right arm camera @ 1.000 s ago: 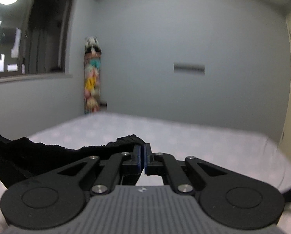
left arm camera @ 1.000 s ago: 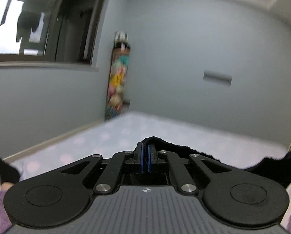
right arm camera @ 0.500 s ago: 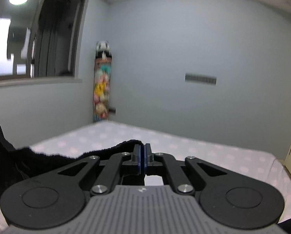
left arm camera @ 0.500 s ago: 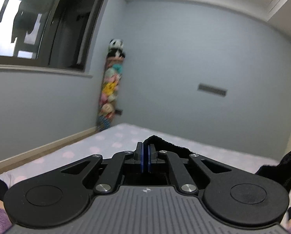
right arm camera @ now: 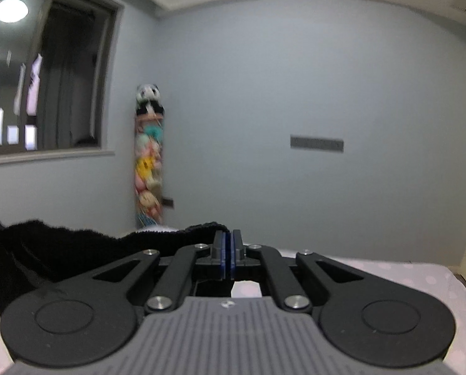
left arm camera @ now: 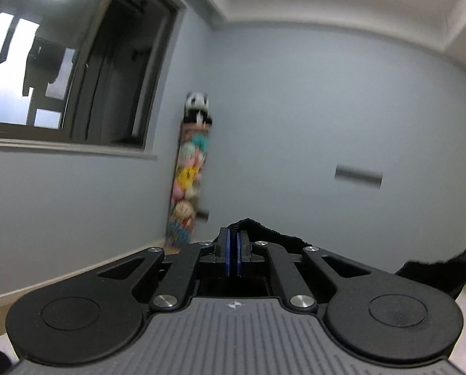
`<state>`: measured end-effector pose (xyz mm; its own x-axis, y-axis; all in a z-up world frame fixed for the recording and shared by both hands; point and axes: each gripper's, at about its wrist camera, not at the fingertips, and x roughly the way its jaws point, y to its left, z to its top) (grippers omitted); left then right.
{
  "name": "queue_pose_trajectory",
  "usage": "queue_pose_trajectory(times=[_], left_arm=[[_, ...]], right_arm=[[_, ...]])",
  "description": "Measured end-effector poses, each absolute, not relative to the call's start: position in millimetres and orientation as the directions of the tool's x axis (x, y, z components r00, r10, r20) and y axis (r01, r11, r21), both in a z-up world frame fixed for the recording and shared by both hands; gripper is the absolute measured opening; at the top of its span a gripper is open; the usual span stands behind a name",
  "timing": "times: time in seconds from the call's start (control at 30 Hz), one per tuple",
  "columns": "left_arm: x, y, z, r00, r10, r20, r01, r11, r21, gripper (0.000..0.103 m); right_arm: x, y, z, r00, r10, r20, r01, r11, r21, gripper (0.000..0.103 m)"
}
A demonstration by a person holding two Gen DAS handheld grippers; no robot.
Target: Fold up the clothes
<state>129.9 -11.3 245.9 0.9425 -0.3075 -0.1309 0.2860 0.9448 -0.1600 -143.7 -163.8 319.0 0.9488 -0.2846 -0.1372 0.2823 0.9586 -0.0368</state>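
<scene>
A black fuzzy garment hangs between my two grippers. My left gripper is shut on one edge of it; the black cloth bunches just past the blue pads and trails off to the right. My right gripper is shut on another edge, and the cloth spreads away to the left below it. Both grippers point almost level toward the far grey wall. The rest of the garment is hidden below the gripper bodies.
A bed with a pale pink dotted sheet lies below and ahead. A tall column of plush toys topped by a panda stands in the room corner. A dark window is on the left wall.
Both grippers have risen with the garment held; the bed has dropped low or out of sight, and more wall and ceiling show.
</scene>
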Motion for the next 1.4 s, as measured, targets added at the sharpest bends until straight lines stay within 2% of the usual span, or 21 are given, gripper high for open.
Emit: queue_pose_trajectory(times=[0.07, 0.1, 0.23, 0.4, 0.57, 0.8, 1.03, 1.1, 1.17, 1.23, 1.27, 1.33, 1.4], left_arm=[[121.3, -5.4, 245.3, 0.936, -0.330, -0.122, 0.308, 0.937, -0.166, 0.002], [120.1, -5.6, 234.0, 0.930, -0.335, -0.153, 0.312, 0.938, -0.154, 0.002], [119.1, -10.3, 160.9, 0.885, -0.316, -0.343, 0.298, 0.949, -0.108, 0.002], [108.8, -8.6, 33.3, 0.752, -0.262, -0.605, 0.215, 0.965, -0.150, 0.002], [93.7, -5.6, -57.6, 0.601, -0.194, -0.776, 0.158, 0.980, -0.124, 0.002], [84.5, -22.6, -92.4, 0.578, -0.131, -0.806, 0.234, 0.972, 0.009, 0.003], [68.1, -24.8, -103.6, 0.585, -0.124, -0.802, 0.228, 0.974, 0.015, 0.004], [65.2, -23.6, -101.6, 0.594, -0.121, -0.795, 0.217, 0.976, 0.013, 0.010], [60.7, -21.7, -99.1, 0.601, -0.115, -0.791, 0.204, 0.979, 0.012, 0.023], [55.8, -16.9, -94.6, 0.606, -0.143, -0.783, 0.196, 0.980, -0.027, 0.031], [53.3, -14.3, -92.3, 0.608, -0.158, -0.778, 0.192, 0.980, -0.049, 0.039], [46.3, -8.9, -84.9, 0.628, -0.191, -0.755, 0.184, 0.978, -0.095, 0.049], [38.9, -4.0, -76.9, 0.661, -0.218, -0.718, 0.181, 0.975, -0.130, 0.051]], right_arm=[[-149.9, -161.5, 311.1, 0.950, -0.272, -0.154, 0.268, 0.962, -0.047, 0.004], [-153.0, -162.8, 300.7, 0.947, -0.266, -0.180, 0.261, 0.964, -0.051, 0.004], [-161.2, -171.1, 235.9, 0.915, -0.232, -0.329, 0.227, 0.972, -0.053, 0.004], [-169.8, -169.8, 122.7, 0.832, -0.176, -0.526, 0.198, 0.980, -0.014, 0.004], [-193.4, -164.9, 25.6, 0.736, -0.135, -0.663, 0.249, 0.965, 0.080, 0.004], [-214.8, -165.9, -32.5, 0.690, -0.141, -0.710, 0.343, 0.928, 0.148, 0.004], [-220.9, -162.3, -58.2, 0.679, -0.135, -0.721, 0.346, 0.926, 0.152, 0.007], [-219.5, -164.7, -58.9, 0.685, -0.127, -0.717, 0.350, 0.921, 0.171, 0.008], [-223.0, -166.7, -58.5, 0.687, -0.122, -0.716, 0.359, 0.914, 0.188, 0.010], [-227.5, -168.3, -56.8, 0.688, -0.117, -0.716, 0.368, 0.907, 0.206, 0.030], [-230.6, -168.4, -55.6, 0.693, -0.111, -0.713, 0.369, 0.904, 0.217, 0.045], [-238.3, -165.9, -51.4, 0.703, -0.098, -0.704, 0.359, 0.904, 0.232, 0.048], [-247.2, -160.3, -45.1, 0.733, -0.077, -0.675, 0.325, 0.912, 0.249, 0.050]])
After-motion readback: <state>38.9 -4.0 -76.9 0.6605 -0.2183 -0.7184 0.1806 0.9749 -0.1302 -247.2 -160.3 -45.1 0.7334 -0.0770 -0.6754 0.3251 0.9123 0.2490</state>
